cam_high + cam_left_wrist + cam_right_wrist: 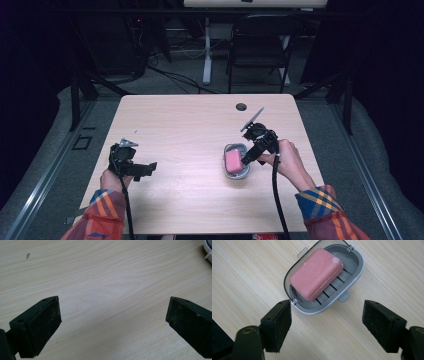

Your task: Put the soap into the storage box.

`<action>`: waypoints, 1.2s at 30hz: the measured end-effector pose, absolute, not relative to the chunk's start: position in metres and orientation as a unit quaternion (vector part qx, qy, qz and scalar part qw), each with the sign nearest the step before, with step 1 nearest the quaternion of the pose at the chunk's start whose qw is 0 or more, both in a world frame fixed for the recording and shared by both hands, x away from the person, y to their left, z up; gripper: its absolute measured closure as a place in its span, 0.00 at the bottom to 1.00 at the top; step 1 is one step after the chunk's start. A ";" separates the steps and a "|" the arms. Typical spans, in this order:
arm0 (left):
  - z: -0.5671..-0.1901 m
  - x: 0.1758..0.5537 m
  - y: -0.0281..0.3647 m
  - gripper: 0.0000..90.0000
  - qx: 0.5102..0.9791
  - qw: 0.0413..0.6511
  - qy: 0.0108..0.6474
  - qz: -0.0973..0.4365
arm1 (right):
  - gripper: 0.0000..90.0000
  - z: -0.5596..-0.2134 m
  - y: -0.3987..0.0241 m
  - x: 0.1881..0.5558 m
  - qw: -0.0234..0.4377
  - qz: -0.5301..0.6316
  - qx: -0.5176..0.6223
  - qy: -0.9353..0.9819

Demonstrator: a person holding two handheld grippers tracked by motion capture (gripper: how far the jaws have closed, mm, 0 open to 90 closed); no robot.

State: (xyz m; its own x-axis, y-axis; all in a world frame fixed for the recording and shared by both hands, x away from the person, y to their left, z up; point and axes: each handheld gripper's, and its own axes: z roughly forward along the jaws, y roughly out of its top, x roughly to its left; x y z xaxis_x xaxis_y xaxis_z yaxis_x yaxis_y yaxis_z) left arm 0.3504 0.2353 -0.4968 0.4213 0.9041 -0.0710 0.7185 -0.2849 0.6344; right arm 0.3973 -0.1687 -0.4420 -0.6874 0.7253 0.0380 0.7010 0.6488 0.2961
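Observation:
A pink bar of soap [233, 161] [316, 273] lies in a grey oval soap dish [236, 173] [355, 270] with a slotted floor and a clear hinged lid folded back. The dish rests on the table, right of centre. My right gripper [248, 159] [325, 321] hovers just over the dish's near edge, open, its jaws wide apart with nothing between them. My left gripper [148, 169] [112, 315] is at the table's left side, far from the dish, open over bare wood.
The light wooden table [190, 130] has a round cable hole [241, 106] near its far edge. A small speck [28, 255] marks the wood in the left gripper view. A black chair [260, 45] and a white desk leg [206, 50] stand beyond the table.

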 end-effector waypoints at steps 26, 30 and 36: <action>-0.498 0.351 0.234 0.00 0.789 0.300 0.514 0.154 | 0.04 -0.439 -0.238 0.364 0.112 0.159 0.390 0.900; -0.498 0.351 0.234 0.00 0.789 0.301 0.513 0.155 | 0.02 -0.443 -0.248 0.360 0.120 0.160 0.398 0.895; -0.498 0.351 0.234 0.00 0.789 0.300 0.513 0.155 | 0.00 -0.450 -0.263 0.356 0.126 0.156 0.408 0.891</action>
